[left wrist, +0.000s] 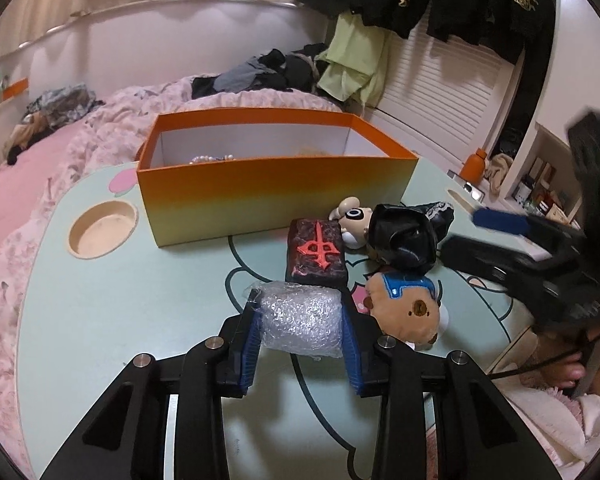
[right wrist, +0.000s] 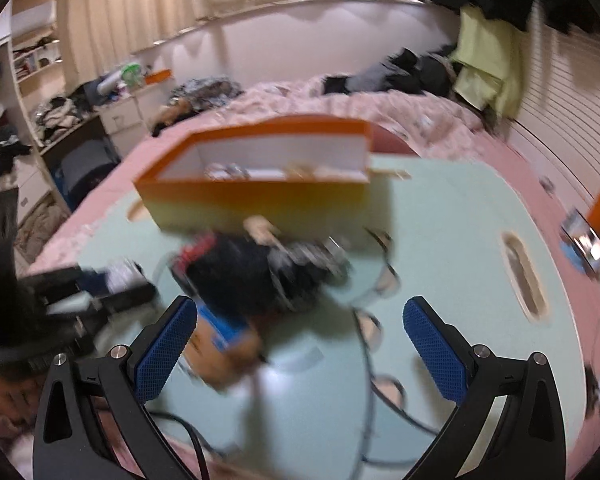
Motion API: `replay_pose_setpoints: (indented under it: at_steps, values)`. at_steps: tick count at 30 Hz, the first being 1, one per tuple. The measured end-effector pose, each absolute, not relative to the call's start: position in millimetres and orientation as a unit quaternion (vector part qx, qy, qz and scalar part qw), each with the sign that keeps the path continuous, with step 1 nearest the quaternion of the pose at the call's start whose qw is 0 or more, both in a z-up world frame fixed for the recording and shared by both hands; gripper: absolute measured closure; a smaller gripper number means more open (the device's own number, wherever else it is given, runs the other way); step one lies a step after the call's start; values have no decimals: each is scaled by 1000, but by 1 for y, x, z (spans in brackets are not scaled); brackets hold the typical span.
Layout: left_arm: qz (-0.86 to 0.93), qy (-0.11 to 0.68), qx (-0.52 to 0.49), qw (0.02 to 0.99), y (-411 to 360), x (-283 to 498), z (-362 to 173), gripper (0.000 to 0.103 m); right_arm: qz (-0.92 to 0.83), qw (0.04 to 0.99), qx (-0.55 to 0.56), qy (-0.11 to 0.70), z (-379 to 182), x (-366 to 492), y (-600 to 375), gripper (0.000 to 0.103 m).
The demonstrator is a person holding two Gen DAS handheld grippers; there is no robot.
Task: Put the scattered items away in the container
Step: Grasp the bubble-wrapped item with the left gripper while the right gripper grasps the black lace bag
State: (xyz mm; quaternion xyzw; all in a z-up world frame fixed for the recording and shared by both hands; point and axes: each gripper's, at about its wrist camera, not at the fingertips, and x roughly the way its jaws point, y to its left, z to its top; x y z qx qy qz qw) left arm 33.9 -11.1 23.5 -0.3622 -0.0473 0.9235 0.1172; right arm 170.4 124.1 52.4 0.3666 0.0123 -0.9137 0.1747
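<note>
My left gripper (left wrist: pixel 300 320) is shut on a bubble-wrap bundle (left wrist: pixel 300 322), its blue pads (left wrist: pixel 250 346) pressing both ends just above the pale green table (left wrist: pixel 140 300). Beyond it lie a dark block with a red symbol (left wrist: pixel 317 252), a brown bear plush (left wrist: pixel 408 306), a black glossy lump (left wrist: pixel 404 240) and a small white figure (left wrist: pixel 354 218). The orange box (left wrist: pixel 268 184) stands behind them, open-topped, with beads inside. My right gripper (right wrist: pixel 300 336) is open and holds nothing, hovering over the table near the blurred pile (right wrist: pixel 260 272); it also shows at the right in the left wrist view (left wrist: pixel 512 240).
The table sits on a bed with pink bedding (left wrist: pixel 40 184). A round cup recess (left wrist: pixel 102 228) is at the table's left, an oval slot (right wrist: pixel 526 276) at its right. An orange bottle (left wrist: pixel 474 166) stands beyond the right edge. A black cable (right wrist: pixel 380 392) crosses the table front.
</note>
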Motion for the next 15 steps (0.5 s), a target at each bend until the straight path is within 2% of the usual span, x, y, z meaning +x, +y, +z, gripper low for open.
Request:
replay_pose_setpoints:
  at_steps: [3,4,5,6,9,12,15]
  values:
    - [923,-46,-362,119,-11,34,24,69,-911,170,374,29,48,151,108,0]
    - [923,-45,-362,118,-11,34,24,69,-908,174,380,28,45,146,107,4]
    - [923,-45,-362,118,-12,34,24,69,-902,183,390,21,41,141,106,13]
    - [924,-47,-362,118,-13,35,24,69,-896,193,400,9,36,138,107,39]
    - [924,-49,-360,119,-14,35,25,69,-895,203,397,-21,34,145,122,53]
    - [924,-49,-358,121,-13,35,27,69,-897,206,390,-44,37,155,138,60]
    - [926,-47,-354,122,-13,35,31,69,-900,208,375,-75,45,165,158,61]
